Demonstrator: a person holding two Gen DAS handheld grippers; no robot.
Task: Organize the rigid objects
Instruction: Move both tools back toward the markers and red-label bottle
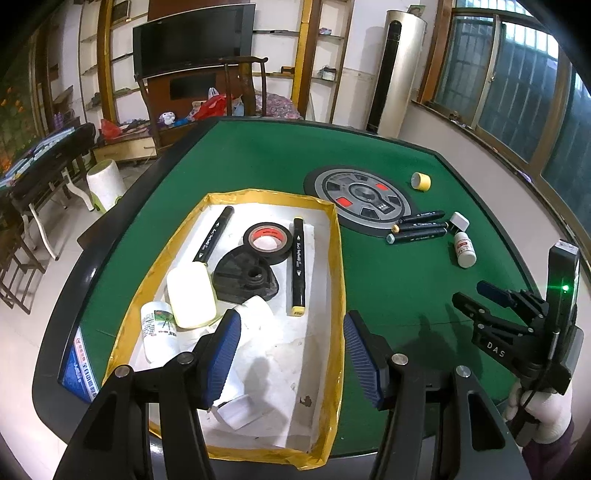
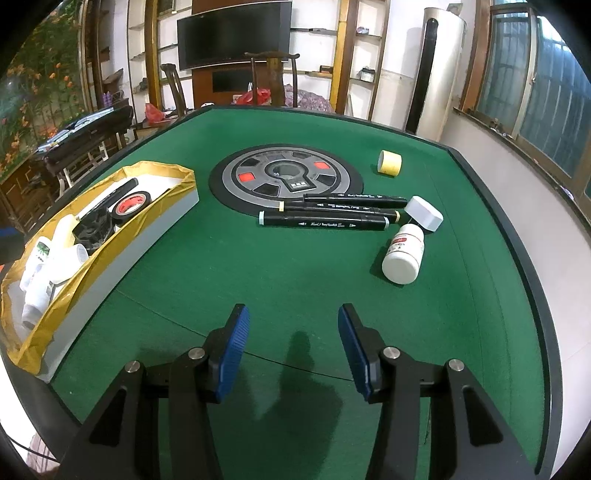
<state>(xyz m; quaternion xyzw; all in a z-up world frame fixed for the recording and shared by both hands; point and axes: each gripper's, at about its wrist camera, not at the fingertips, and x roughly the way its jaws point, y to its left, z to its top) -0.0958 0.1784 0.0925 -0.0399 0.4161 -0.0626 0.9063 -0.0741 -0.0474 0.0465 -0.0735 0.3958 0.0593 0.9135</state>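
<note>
Both grippers are empty right now: left gripper (image 1: 291, 354) hangs half open over the yellow-rimmed tray (image 1: 334, 258), right gripper (image 2: 293, 350) half open above bare green felt. Looks like we're between pickups. Next grab is probably the white pill bottle (image 2: 402, 254) or the three black markers (image 2: 332, 214) just beyond, so reach forward-right.

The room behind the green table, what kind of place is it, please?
Most likely a home living room with a mahjong table. A dark television hangs between wooden shelves, a wooden chair stands behind the table, and a tall standing air conditioner is beside the window.
</note>
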